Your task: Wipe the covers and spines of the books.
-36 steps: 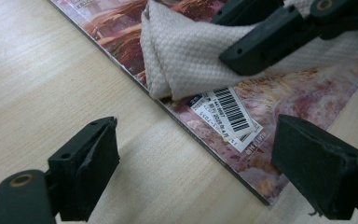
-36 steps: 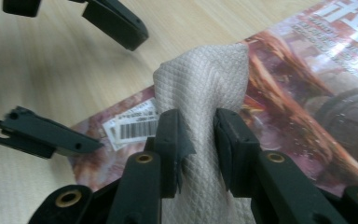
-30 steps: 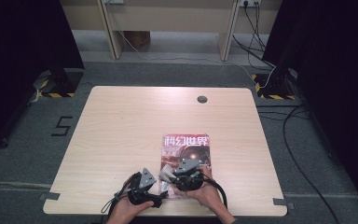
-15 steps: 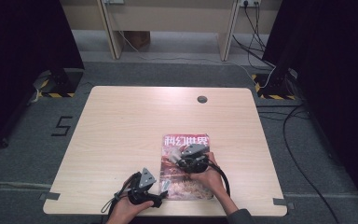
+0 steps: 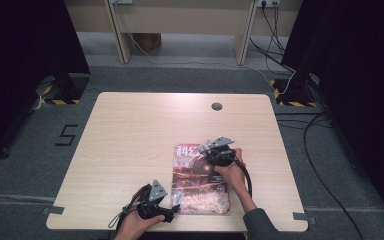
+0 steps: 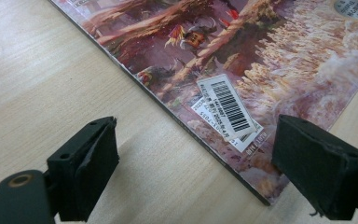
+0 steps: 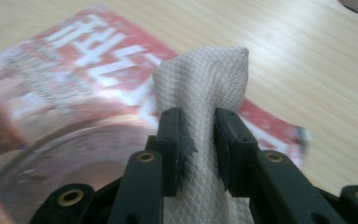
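Your right gripper [image 5: 207, 146] has slid up the magazine [image 5: 200, 192], pinching the cloth [image 7: 205, 84] — keep wiping; left gripper [image 5: 176, 199] waits spread at the counter's near edge.

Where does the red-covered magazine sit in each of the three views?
High view: red-covered magazine lies flat near the table's front edge, right of centre.
Left gripper view: upper right, its near corner between the jaws.
Right gripper view: left and centre, behind the white cloth.
Shared landmark: the light wooden table.

Black grippers [image 5: 161, 212], 2 black padded fingers [image 7: 169, 140] each, brass-ringed screw holes, grey triangular top plates, black cables; dark sleeve [image 5: 260, 226].
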Available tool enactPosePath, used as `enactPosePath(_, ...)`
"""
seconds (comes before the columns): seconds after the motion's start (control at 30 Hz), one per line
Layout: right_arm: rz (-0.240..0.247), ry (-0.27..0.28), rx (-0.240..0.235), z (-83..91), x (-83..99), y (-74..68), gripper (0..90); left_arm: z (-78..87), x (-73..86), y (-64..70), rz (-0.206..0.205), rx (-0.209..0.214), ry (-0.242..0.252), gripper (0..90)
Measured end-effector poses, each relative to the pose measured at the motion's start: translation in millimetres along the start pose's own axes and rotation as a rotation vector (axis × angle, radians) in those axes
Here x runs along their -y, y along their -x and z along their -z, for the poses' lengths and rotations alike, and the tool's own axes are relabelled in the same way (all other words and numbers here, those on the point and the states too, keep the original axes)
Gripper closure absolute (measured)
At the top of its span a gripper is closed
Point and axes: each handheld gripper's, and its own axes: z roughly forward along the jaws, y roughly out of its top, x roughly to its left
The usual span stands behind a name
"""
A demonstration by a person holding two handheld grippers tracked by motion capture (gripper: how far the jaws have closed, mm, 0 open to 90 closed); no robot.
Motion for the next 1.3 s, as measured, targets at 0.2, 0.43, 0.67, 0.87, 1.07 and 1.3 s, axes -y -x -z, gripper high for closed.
enactPosePath(0.2, -0.071, 0.004, 0.079, 1.4, 6.9, 28.0, 72.5, 0.0, 0.0, 0.1, -0.001, -0.001, 0.001, 13.3)
enactPosePath(0.43, -0.078, 0.002, 0.077, 1.9, 7.4, 31.6, 72.5, 0.3, -0.1, 0.5, -0.004, -0.003, 0.0, 13.4)
enactPosePath(0.67, -0.133, 0.011, 0.082, 2.7, 10.1, 42.6, 73.3, 0.2, -0.1, 0.5, -0.004, -0.002, 0.001, 13.4)
enactPosePath(0.87, -0.158, 0.013, 0.099, 7.6, 11.1, 48.8, 75.2, 0.2, -0.2, 0.4, -0.007, -0.002, -0.001, 13.4)
enactPosePath(1.07, -0.169, 0.047, 0.127, 22.0, 10.1, 58.6, 75.5, 0.4, -0.2, 0.7, -0.009, -0.005, -0.001, 13.6)
enactPosePath(1.3, -0.198, 0.104, 0.141, 51.7, 10.9, 68.5, 75.4, 0.5, -0.2, 0.8, -0.01, -0.006, -0.001, 13.6)
